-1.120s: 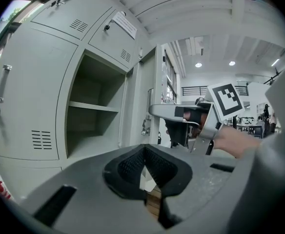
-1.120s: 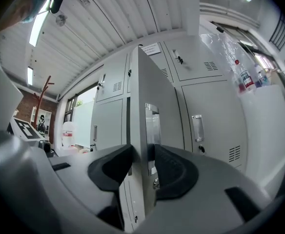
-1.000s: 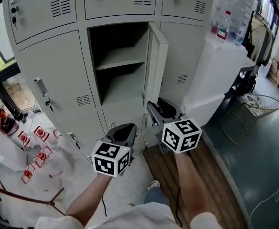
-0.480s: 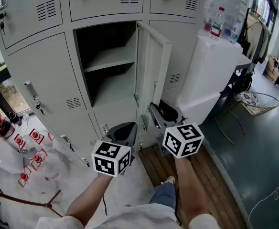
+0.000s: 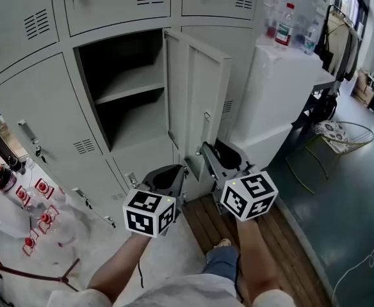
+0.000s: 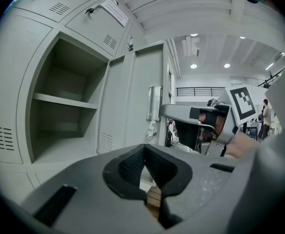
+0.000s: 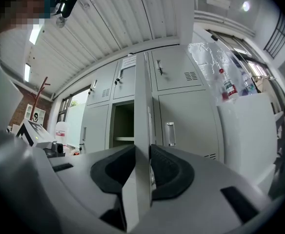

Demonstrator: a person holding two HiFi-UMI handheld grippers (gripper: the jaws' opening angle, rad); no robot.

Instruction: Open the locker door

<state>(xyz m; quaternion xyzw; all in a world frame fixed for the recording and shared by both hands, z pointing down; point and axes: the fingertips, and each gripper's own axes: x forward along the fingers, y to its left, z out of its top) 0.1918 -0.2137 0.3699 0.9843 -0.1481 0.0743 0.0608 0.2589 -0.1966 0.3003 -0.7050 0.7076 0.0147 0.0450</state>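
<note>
At the bank of grey lockers (image 5: 40,101), both forearms reach forward side by side. The right tool (image 5: 206,151) is level at the free edge of the locker door (image 5: 196,98), which stands swung well out from its open compartment (image 5: 120,88), and the left tool (image 5: 172,171) is tipped slightly down just beside it. Only the right gripper view shows the door edge-on between the 2 pads (image 7: 114,172), which have just been closing and press it from both sides; the left gripper view shows its own jaws together on nothing, plus the 1 shelf (image 6: 64,100) inside.
</note>
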